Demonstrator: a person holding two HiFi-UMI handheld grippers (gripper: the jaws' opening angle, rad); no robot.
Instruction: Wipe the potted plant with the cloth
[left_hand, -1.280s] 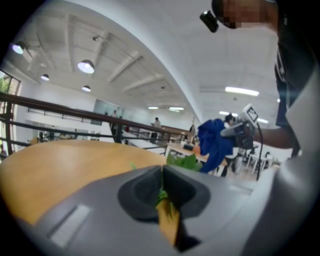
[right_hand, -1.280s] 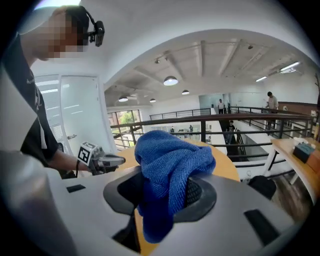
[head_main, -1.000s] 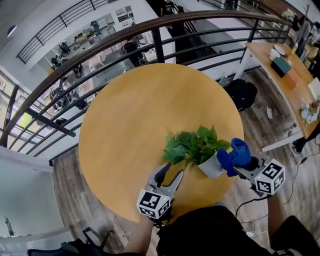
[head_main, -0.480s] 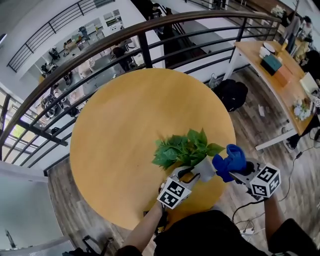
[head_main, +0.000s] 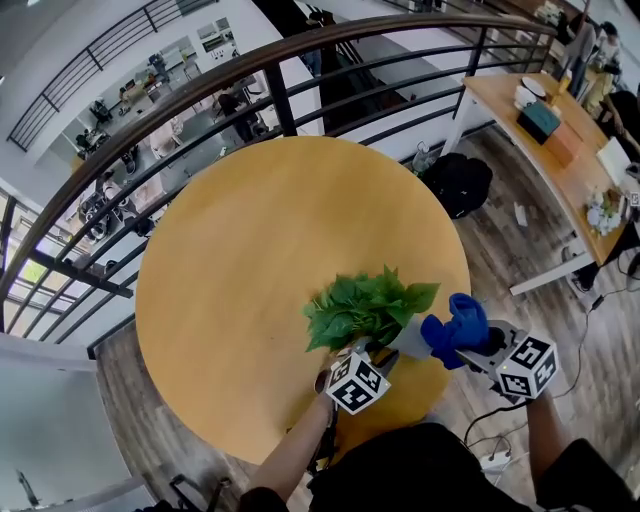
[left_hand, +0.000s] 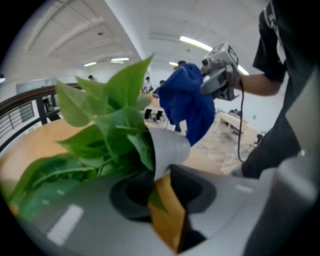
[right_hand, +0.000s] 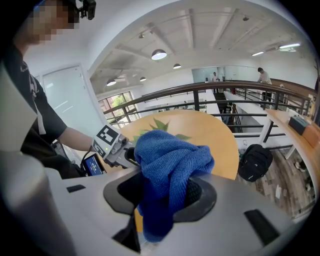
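Observation:
A leafy green plant (head_main: 362, 303) in a white pot (head_main: 408, 340) stands near the front edge of the round wooden table (head_main: 250, 240). My left gripper (head_main: 375, 351) reaches in at the pot's near left side. In the left gripper view the pot's wall (left_hand: 169, 148) sits at the tips of the left gripper (left_hand: 165, 187). Its jaws are closing, and a narrow gap with table showing stays between them. My right gripper (head_main: 478, 341) is shut on a bunched blue cloth (head_main: 455, 325) just right of the pot. The cloth (right_hand: 167, 165) fills the right gripper (right_hand: 165, 197) and hides the pot from it.
A dark railing (head_main: 300, 60) curves behind the table, with a lower floor beyond it. A black backpack (head_main: 455, 180) lies on the wood floor at right, beside a desk (head_main: 560, 150) with several items. The person's dark clothing (head_main: 430, 470) is at the table's front edge.
My left gripper has swung right from the table in front of the plant to the pot's side, rolling over as it went, and its jaws have narrowed. The right gripper and cloth have barely shifted.

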